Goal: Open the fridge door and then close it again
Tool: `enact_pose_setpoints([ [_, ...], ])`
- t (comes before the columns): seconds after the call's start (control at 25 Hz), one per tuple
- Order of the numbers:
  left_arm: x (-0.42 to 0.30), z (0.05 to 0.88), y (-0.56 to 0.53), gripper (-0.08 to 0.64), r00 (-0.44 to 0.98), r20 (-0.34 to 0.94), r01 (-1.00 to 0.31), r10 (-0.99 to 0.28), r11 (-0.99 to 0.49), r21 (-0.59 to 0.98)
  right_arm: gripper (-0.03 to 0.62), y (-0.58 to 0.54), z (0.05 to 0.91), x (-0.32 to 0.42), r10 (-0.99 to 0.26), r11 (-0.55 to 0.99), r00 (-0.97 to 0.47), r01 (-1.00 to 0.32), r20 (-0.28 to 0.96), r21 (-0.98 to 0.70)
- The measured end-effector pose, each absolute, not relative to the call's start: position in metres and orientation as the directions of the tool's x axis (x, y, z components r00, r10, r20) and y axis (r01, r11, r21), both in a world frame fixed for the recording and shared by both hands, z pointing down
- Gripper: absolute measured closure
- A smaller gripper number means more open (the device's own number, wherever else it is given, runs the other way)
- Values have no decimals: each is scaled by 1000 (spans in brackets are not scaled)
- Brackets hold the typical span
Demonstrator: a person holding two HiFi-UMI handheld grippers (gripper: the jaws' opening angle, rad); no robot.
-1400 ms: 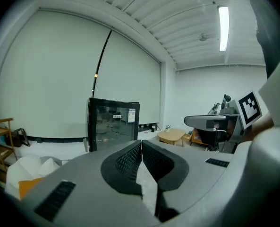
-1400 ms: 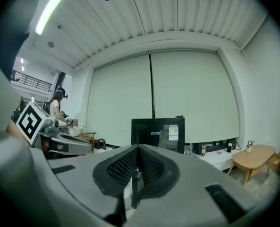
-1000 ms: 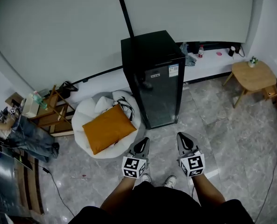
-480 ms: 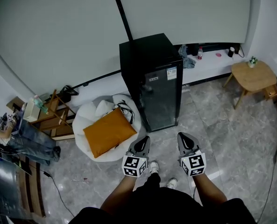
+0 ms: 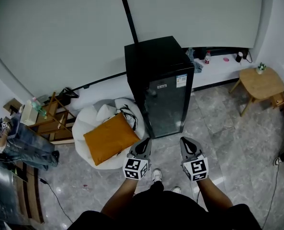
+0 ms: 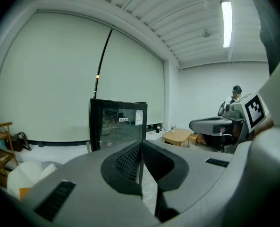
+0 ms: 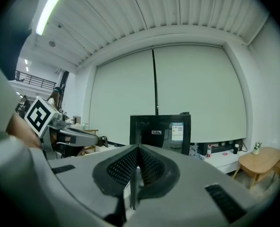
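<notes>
grey marble floor [image 5: 237,128], shut black fridge [image 5: 163,87] ahead, left gripper [image 5: 146,141] and right gripper [image 5: 184,139] empty, jaws together

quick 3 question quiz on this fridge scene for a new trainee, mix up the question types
1. True or false: the fridge door is shut.
2. What lies on the white beanbag beside the fridge? A) an orange cushion B) a blue towel C) a laptop
3. Fill in: the left gripper and the right gripper both have their jaws ____, with nothing between them.

Key: 1 true. 2 A. 3 shut.
</notes>
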State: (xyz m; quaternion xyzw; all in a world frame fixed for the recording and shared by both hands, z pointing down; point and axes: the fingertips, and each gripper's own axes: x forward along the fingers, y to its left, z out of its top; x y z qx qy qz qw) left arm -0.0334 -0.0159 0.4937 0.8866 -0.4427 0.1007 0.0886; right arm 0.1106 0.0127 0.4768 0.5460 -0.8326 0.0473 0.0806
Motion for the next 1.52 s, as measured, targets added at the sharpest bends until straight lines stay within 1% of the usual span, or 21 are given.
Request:
enact_pose_setpoints([
  [0.2, -43, 496, -47, 537, 584, 261, -806, -769, -587, 75, 581, -23, 474, 97, -899, 413, -404, -910, 169, 20],
  [0.88, -76, 515, -146, 537, 545, 290, -833, -787, -547, 81, 581, -107, 496, 64, -877, 439, -427, -899, 219, 5],
  [1.44, -95, 537, -217, 535, 544, 315, -832, -778, -549, 82, 581, -156, 522, 42, -858, 447, -436, -894, 272, -25],
  [1.48, -96, 538, -221, 524, 547, 315, -830, -776, -551, 83, 581, -159, 522, 40, -857, 447, -437, -894, 273, -27],
  [1.52, -96, 540, -225, 486, 549, 316, -828, -773, -554, 84, 581, -161, 524, 39, -856, 448, -437, -894, 275, -27],
])
